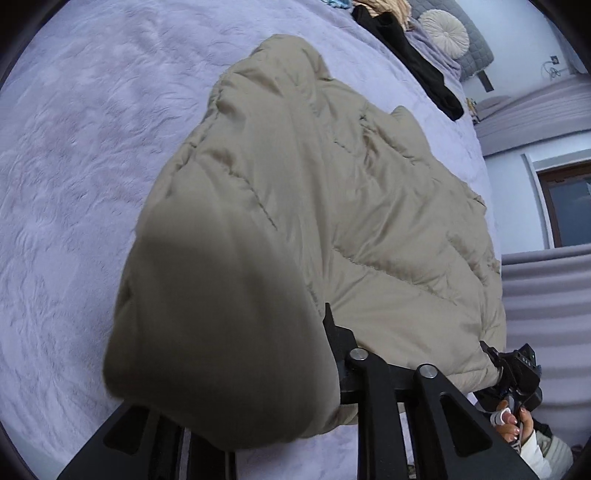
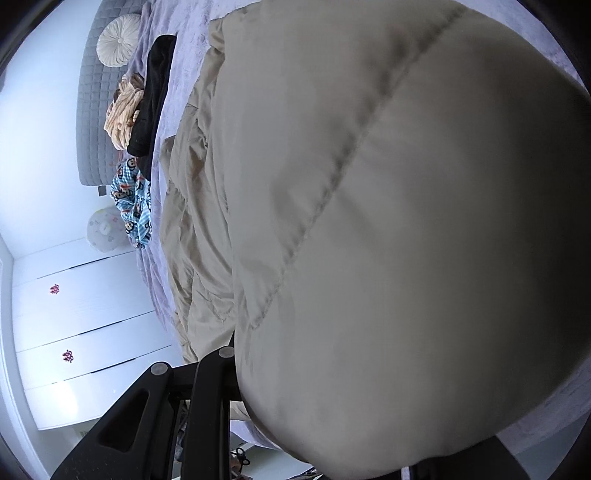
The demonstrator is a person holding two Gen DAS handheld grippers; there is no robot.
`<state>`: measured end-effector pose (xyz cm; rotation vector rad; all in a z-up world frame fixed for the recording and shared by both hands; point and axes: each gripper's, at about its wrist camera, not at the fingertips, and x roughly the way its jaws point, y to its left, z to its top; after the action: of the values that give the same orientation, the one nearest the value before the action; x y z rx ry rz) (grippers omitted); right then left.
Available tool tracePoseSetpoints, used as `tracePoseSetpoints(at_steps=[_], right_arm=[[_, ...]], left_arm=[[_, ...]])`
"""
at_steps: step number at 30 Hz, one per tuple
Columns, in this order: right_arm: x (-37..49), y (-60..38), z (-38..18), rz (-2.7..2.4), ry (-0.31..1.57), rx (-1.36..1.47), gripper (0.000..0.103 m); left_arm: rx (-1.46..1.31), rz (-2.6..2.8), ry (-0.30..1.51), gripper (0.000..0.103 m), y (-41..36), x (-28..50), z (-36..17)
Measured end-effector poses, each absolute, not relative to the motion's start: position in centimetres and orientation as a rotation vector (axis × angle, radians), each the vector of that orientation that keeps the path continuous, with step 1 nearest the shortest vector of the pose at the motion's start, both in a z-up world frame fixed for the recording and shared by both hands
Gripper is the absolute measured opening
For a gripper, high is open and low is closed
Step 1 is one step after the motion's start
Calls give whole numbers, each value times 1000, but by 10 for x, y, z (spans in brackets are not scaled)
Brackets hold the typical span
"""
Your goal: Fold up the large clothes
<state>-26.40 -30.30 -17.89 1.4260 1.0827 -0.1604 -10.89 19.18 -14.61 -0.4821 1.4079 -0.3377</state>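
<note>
One beige padded jacket (image 1: 332,206) lay on one lilac bedspread (image 1: 81,155); one black garment (image 1: 410,55) lay beyond it. One round cushion (image 1: 445,32); one blue patterned cloth (image 2: 133,206); two grippers.

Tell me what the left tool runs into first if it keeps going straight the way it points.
The beige puffer jacket: a fold bulges right over the left tool, hiding its fingertips. Beyond lies more jacket on the lilac bedspread; depth is hard to judge.
</note>
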Motion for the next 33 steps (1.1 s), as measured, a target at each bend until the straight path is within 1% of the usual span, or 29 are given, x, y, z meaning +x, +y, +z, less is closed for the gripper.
tracePoseSetpoints(at_steps=[1,3,4,5,10,11,13,14,15,18,20,22,23,25,30,33], right_arm=[[-267,-303,-181,-162,1086,1434,28],[-272,-304,-179,-174,1106,1424,37],[-271,-306,-174,-187,1125,1398,38],[-271,-308,-168,-204,1142,1361,43],[-294,-318,-128,-344,1161,1153,44],[-300,-320,-122,-378,1156,1136,44],[-309,-322,-105,-439,1127,1091,39],[-316,-323,-100,-457,1120,1058,32],[-319,-323,-93,-468,1104,1023,29],[-315,-315,-72,-453,1063,914,26],[-305,-308,-64,-412,1059,864,26],[-286,-299,-63,-361,1079,844,26],[-276,-291,-64,-342,1095,836,26],[-262,-282,-71,-320,1139,815,26],[-263,-281,-101,-318,1240,840,26],[-271,-289,-109,-327,1252,907,26]], left_arm=[[-483,-320,1406,29,196,-112,-143],[-455,-290,1399,29,201,-113,-130],[-428,-268,1392,29,206,-116,-124],[-406,-245,1383,29,213,-120,-117],[-324,-73,1262,29,255,-140,-80],[-315,-52,1235,29,261,-142,-74],[-317,-57,1207,29,268,-141,-65],[-315,-73,1210,29,267,-138,-65],[-311,-91,1224,29,263,-134,-68],[-234,-124,1292,29,239,-125,-90],[-145,-93,1364,29,224,-122,-118],[-136,-74,1430,29,220,-124,-139],[-139,-65,1436,29,221,-125,-142],[-134,-55,1431,29,221,-125,-137],[-132,-46,1416,29,218,-130,-113],[-111,-45,1384,29,213,-137,-94]])
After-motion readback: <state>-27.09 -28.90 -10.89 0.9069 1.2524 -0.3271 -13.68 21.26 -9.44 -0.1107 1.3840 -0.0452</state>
